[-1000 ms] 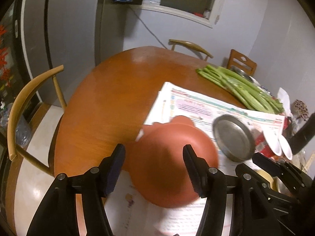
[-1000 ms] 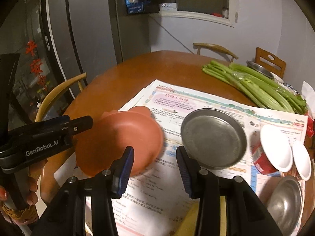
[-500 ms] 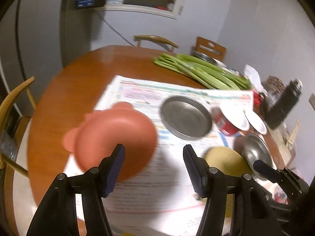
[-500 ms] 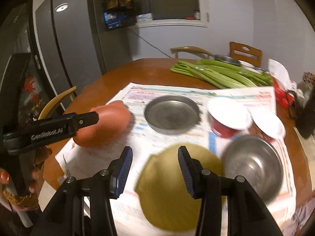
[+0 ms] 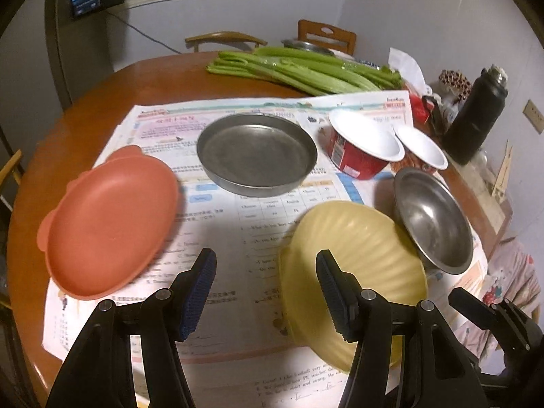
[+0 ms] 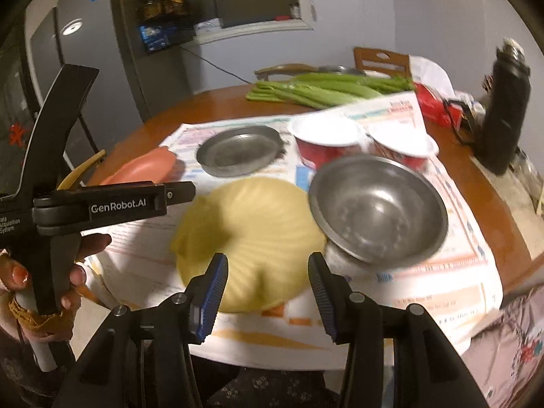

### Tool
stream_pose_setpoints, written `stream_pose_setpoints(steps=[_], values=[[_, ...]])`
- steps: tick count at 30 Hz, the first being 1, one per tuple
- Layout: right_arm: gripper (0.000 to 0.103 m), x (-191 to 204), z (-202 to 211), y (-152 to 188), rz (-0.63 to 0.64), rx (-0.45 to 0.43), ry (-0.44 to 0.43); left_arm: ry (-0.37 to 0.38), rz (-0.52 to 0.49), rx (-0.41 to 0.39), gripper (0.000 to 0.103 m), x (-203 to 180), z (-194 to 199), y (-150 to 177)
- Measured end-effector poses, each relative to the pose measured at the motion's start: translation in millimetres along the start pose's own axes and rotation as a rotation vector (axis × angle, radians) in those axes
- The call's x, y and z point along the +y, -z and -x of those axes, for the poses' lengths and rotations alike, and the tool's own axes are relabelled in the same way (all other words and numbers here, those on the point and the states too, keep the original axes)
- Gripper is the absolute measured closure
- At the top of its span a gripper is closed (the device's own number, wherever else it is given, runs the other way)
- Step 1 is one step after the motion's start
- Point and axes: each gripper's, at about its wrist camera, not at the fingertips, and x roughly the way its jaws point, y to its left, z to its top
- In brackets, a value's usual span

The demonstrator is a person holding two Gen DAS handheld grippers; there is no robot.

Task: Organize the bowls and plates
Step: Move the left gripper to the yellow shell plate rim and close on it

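An orange plastic plate (image 5: 108,221) lies at the left on the newspaper (image 5: 231,238). A flat metal plate (image 5: 256,153) sits behind it. A yellow ribbed bowl (image 5: 353,272) lies upside down at the front, with a steel bowl (image 5: 431,217) leaning against its right side. Two red bowls with white insides (image 5: 363,146) stand behind. My left gripper (image 5: 267,292) is open and empty above the paper, left of the yellow bowl. My right gripper (image 6: 267,292) is open and empty above the yellow bowl's (image 6: 248,234) near edge; the steel bowl (image 6: 377,207) lies to its right.
Celery stalks (image 5: 299,71) lie at the back of the round wooden table (image 5: 112,102). A black flask (image 5: 476,119) and clutter stand at the right edge. Wooden chairs (image 5: 326,37) stand behind the table. The left gripper's body (image 6: 102,204) shows at left in the right wrist view.
Both grippers have swung right, away from the orange plate toward the yellow and steel bowls. Both stay open and empty.
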Motion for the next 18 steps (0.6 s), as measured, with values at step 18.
stream_pose_setpoints(steps=[18], values=[[0.054, -11.7, -37.7, 3.0, -0.009, 0.060, 0.014, -0.025, -0.012, 0.057, 0.040, -9.0, -30.8, 8.0]])
